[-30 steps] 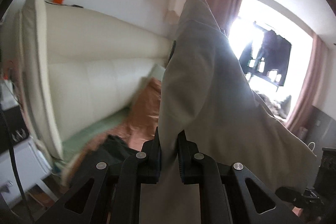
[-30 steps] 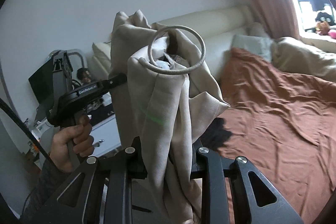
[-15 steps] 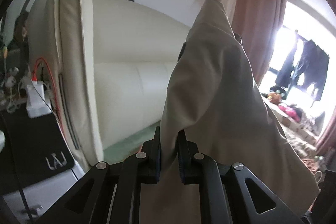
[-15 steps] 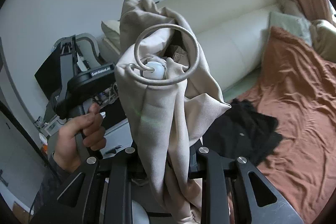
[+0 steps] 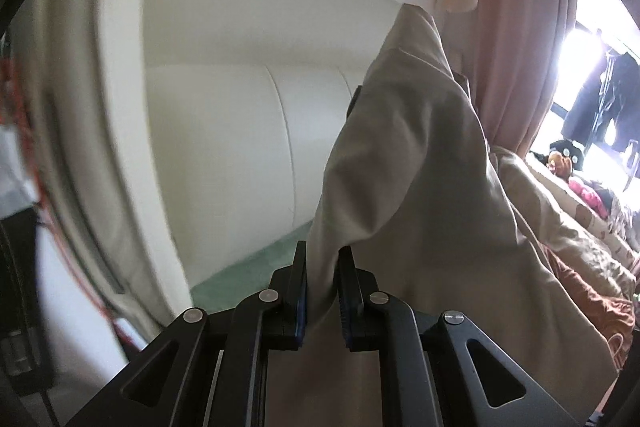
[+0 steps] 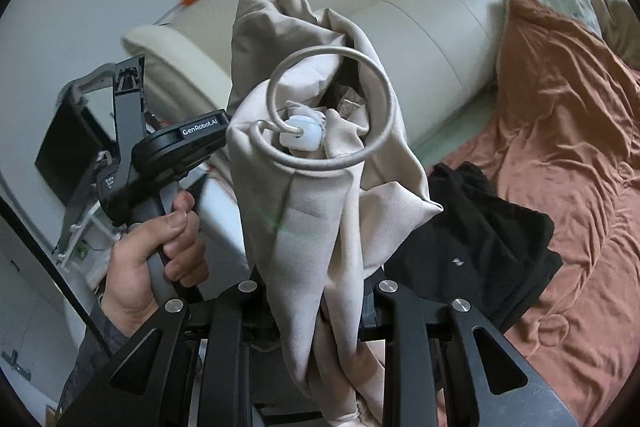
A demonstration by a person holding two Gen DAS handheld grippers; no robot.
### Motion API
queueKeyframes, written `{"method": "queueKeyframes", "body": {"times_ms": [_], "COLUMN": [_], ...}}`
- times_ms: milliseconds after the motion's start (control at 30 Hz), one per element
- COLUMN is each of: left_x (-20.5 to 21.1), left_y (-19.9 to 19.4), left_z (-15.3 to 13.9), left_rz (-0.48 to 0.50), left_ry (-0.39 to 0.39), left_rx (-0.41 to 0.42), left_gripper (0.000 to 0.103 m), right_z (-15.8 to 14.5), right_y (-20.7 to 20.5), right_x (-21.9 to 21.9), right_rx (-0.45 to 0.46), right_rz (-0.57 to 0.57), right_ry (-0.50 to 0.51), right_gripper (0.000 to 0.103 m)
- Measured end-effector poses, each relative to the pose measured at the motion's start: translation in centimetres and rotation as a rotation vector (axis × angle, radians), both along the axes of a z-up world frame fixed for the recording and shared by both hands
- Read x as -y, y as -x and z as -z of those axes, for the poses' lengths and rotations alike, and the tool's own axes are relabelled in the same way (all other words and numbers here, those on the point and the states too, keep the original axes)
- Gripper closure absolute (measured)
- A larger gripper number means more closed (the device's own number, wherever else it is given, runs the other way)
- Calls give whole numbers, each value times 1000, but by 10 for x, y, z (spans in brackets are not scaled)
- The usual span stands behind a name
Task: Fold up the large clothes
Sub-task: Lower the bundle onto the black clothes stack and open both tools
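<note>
Both hand-held grippers (image 5: 322, 291) (image 6: 316, 311) clamp the beige garment (image 6: 320, 219) above the bed (image 6: 568, 155)

bed (image 6: 452, 147) | rust sheet (image 6: 580, 131) | black garment (image 6: 480, 239) on sheet

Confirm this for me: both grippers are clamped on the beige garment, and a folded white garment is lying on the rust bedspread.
Not quite. The garment lying on the rust bedspread is black, not white, as the right wrist view shows. The rest holds: the left gripper and right gripper are both clamped on the beige garment.
</note>
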State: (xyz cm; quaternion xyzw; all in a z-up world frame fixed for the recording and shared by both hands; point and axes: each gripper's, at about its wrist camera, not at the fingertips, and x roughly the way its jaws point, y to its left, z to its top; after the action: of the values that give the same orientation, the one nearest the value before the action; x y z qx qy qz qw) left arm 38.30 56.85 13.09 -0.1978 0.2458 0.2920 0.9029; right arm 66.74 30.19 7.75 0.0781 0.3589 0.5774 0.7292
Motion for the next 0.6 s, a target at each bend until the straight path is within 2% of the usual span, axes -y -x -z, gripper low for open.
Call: {"method": "queueKeyframes", "body": {"times_ms": [200,300,367,400,433,533,600], "left_x": [-25,-32,-31,-28,-27,-26,-13], "left_y": [-50,-73,-76,-71,-64,-36,-16], "left_z": [44,70,84,89,95,111,117], "left_rz": [17,26,26,18,9,7,-18], "left_ry": [39,84,64,58,85,239,254], "left_rx": [-72,-175,-234,-231,-220,-150,-125], "left_gripper": [89,81,76,76,75,75,75], "right_z": [29,52,71,83,92,130,149], "right_y": [-50,-59,-71,-82,-91,-122,-134], "right_x": [-17,-24,-34,-38,-44,-52,-54], "right_rx": [-60,-87,-101,-117,-130,-215,-259], "right_rz": [36,51,71,89,104,179,198], "right_ry": [19,40,77,96,106,136,152], "right_gripper": [82,82,82,82,82,82,82]}}
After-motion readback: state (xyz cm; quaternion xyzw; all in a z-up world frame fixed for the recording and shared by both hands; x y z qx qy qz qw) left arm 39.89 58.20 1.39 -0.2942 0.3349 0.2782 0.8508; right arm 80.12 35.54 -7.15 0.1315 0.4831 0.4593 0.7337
